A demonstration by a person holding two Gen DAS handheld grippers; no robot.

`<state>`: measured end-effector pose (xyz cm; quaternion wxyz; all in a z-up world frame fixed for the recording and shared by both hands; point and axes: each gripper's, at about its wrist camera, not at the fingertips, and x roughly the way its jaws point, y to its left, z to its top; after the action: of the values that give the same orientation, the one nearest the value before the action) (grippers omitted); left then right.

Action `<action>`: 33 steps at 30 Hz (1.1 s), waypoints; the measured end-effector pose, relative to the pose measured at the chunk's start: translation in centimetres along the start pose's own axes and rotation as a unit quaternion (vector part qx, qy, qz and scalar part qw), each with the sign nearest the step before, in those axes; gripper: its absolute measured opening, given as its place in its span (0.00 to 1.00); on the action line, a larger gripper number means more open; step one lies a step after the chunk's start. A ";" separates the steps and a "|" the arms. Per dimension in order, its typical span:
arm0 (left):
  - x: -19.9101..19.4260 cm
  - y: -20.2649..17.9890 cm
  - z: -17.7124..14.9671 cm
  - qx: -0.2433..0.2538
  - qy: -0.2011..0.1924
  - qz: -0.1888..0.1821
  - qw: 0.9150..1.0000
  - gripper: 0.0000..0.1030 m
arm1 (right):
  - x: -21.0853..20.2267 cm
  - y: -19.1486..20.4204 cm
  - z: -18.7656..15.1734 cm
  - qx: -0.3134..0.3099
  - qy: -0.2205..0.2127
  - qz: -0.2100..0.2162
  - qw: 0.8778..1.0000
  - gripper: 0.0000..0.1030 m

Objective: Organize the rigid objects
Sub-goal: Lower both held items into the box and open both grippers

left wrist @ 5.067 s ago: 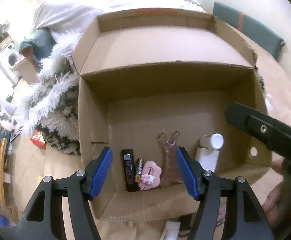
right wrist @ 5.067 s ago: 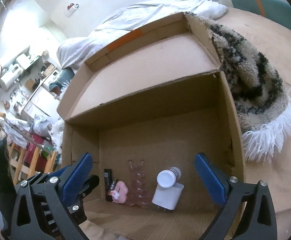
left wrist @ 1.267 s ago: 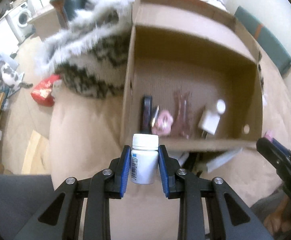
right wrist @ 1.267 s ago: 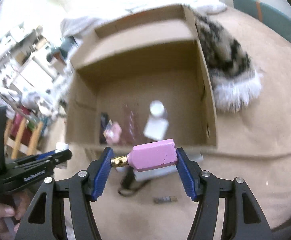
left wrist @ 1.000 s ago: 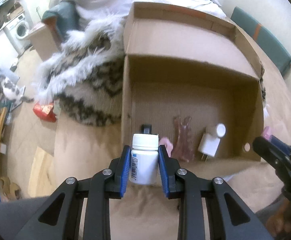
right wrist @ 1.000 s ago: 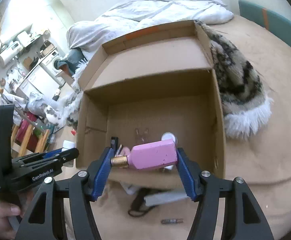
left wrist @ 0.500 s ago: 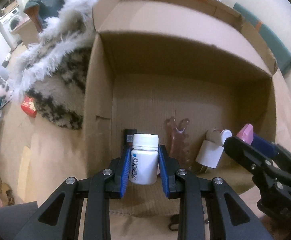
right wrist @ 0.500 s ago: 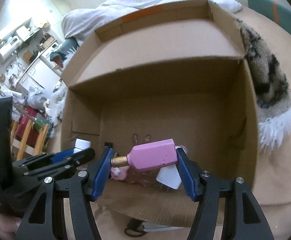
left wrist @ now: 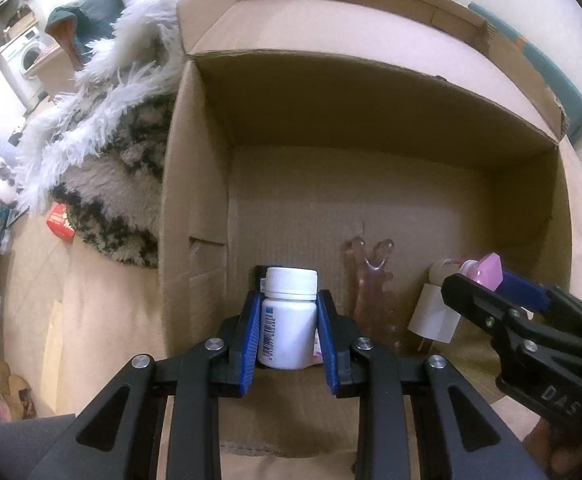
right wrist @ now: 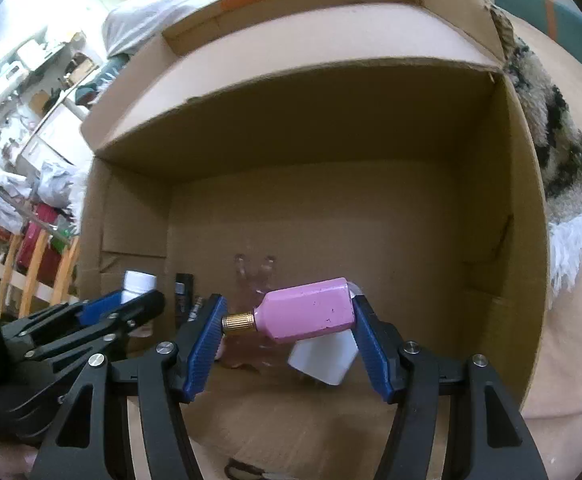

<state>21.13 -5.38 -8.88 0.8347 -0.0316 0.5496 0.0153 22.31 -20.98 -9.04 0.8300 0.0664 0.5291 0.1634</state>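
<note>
My left gripper (left wrist: 289,312) is shut on a white pill bottle (left wrist: 289,320), held upright over the near left part of the open cardboard box (left wrist: 371,152). My right gripper (right wrist: 287,320) is shut on a pink bottle with a gold neck (right wrist: 307,316), held sideways above the box's near middle. The right gripper also shows in the left wrist view (left wrist: 487,284), to the right. On the box floor lie a clear pink comb (left wrist: 371,280), a white charger plug (right wrist: 323,356), a black stick (right wrist: 183,284) and a small pink item, partly hidden.
A shaggy black-and-white throw (left wrist: 107,168) lies left of the box on the tan surface (left wrist: 103,320); it also shows at the right in the right wrist view (right wrist: 559,152). A red packet (left wrist: 61,224) lies beside it. A dark cable (right wrist: 247,470) lies before the box.
Both grippers, empty 5 s ago, now hold bottles. Over the last second both moved forward and down from in front of the box to inside its near edge.
</note>
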 end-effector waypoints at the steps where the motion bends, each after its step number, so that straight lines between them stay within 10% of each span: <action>1: 0.1 -0.1 0.0 0.001 0.001 0.002 1.000 0.24 | 0.1 -0.1 0.0 0.002 0.003 -0.001 1.000 0.65; 22: 0.7 -1.4 -0.3 0.018 0.004 0.013 1.000 0.24 | 0.0 -1.2 0.5 0.026 -0.013 0.006 1.000 0.65; 29: 0.5 -2.1 -0.6 0.033 0.003 0.010 0.999 0.27 | -1.2 -1.6 0.9 0.044 -0.048 0.029 0.997 0.89; 33: -0.2 -2.3 -0.7 0.036 -0.011 0.007 0.999 0.45 | -1.7 -1.5 1.0 0.043 -0.061 0.036 0.997 0.94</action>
<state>20.53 -7.76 -8.85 0.8414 0.0025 0.5404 0.0013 22.83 -22.89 -7.55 0.8505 0.1307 0.4818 0.1655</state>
